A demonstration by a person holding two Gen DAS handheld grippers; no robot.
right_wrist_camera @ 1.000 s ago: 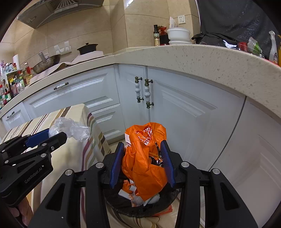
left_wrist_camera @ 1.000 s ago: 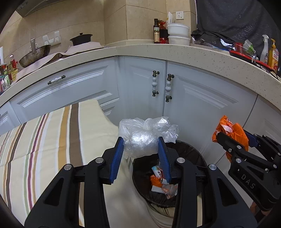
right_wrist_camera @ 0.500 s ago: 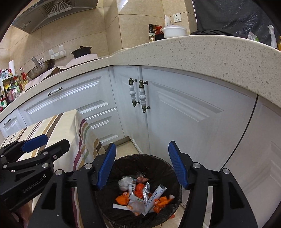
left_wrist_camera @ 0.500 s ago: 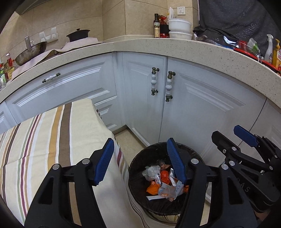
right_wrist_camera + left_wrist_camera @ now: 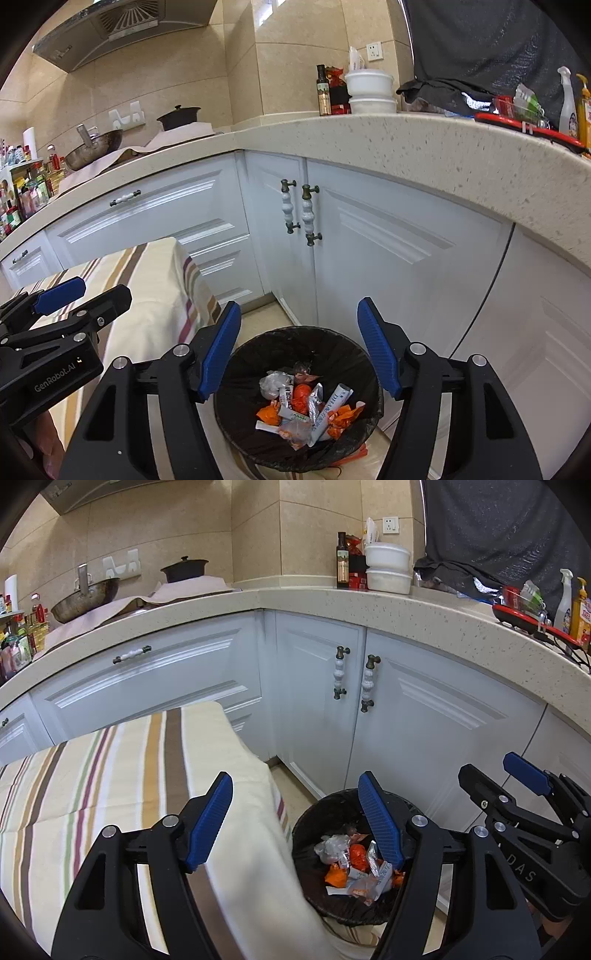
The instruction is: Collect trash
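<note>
A black-lined trash bin (image 5: pixel 258 446) stands on the floor by the white cabinets; it also shows in the left wrist view (image 5: pixel 321 816). Inside lie orange and clear wrappers (image 5: pixel 306 406), also seen in the left wrist view (image 5: pixel 354 867). My right gripper (image 5: pixel 299 347) is open and empty, straight above the bin. My left gripper (image 5: pixel 295 819) is open and empty, over the bin's left rim and the table edge. Each gripper shows in the other's view: the right one (image 5: pixel 495 775), the left one (image 5: pixel 88 291).
A table with a striped cloth (image 5: pixel 110 768) stands left of the bin, its corner hanging close to it. White cabinet doors (image 5: pixel 369 251) rise just behind the bin under a speckled counter (image 5: pixel 424 147) holding bottles, bowls and a wok.
Both grippers opened and let go: the clear plastic bag and the orange bag dropped into the bin. Since then both grippers have risen slightly and stay open.
</note>
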